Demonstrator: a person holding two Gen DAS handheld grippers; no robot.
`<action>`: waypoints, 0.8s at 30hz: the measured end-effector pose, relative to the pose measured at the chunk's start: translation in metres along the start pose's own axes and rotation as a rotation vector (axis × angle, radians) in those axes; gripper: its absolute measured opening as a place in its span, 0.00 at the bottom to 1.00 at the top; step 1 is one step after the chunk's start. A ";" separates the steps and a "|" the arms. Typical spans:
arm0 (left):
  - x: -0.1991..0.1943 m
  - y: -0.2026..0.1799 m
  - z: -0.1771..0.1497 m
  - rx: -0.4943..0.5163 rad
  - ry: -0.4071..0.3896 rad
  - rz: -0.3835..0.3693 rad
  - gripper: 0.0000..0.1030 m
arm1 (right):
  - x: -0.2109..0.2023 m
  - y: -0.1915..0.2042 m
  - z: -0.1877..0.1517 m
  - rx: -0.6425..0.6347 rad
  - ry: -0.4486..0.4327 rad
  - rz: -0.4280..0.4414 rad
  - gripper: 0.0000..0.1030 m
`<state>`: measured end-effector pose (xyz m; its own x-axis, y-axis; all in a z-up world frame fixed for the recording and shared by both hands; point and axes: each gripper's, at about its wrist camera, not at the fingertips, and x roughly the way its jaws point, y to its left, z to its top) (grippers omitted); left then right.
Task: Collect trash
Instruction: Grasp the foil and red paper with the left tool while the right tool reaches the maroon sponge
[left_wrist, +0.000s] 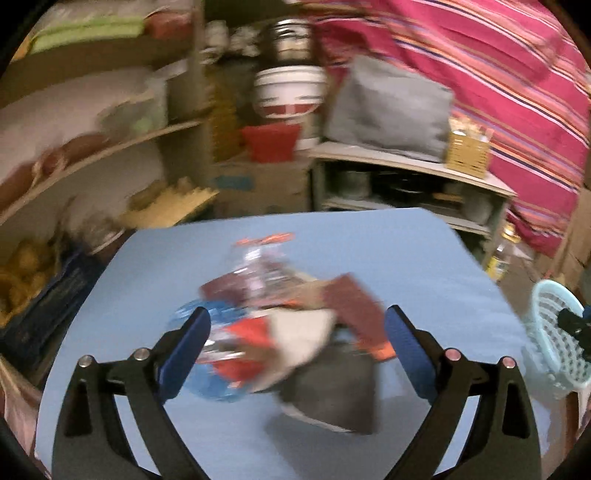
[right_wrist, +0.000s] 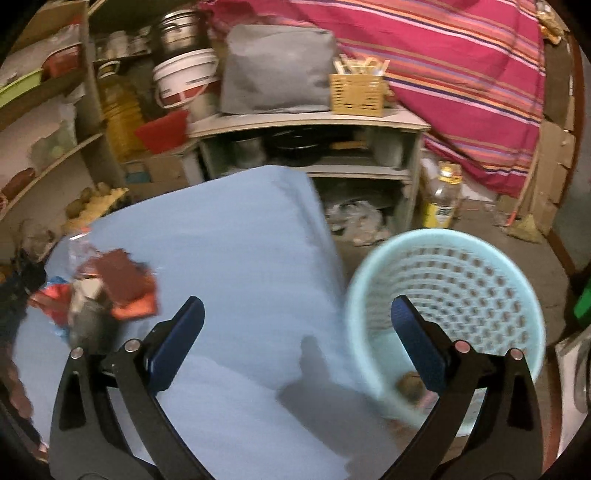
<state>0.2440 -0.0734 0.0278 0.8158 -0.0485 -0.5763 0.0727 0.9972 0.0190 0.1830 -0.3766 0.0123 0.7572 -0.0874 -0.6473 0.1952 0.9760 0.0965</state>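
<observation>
A pile of trash lies on the blue table: wrappers in red, maroon and blue, clear plastic, a white scrap and a dark grey piece. My left gripper is open, its blue pads either side of the pile, just above it. The pile also shows at the left of the right wrist view. My right gripper is open and empty over the table's right edge. A light blue mesh basket stands on the floor beside the table, with something small inside at the bottom.
Shelves with pots, a white bucket and a grey bag stand behind the table. A yellow crate sits on the low shelf. A bottle stands on the floor. A striped pink cloth hangs at the right.
</observation>
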 end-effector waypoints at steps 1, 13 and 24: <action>0.002 0.011 -0.003 -0.019 0.008 0.009 0.90 | 0.002 0.013 0.002 -0.004 0.002 0.017 0.96; 0.039 0.048 -0.030 -0.064 0.098 -0.006 0.90 | 0.041 0.073 -0.023 -0.043 0.057 0.062 0.96; 0.049 0.051 -0.025 -0.035 0.089 -0.028 0.60 | 0.058 0.081 -0.020 -0.051 0.046 0.045 0.96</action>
<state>0.2733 -0.0236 -0.0195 0.7596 -0.0723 -0.6463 0.0733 0.9970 -0.0253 0.2300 -0.2990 -0.0326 0.7349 -0.0355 -0.6772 0.1292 0.9877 0.0884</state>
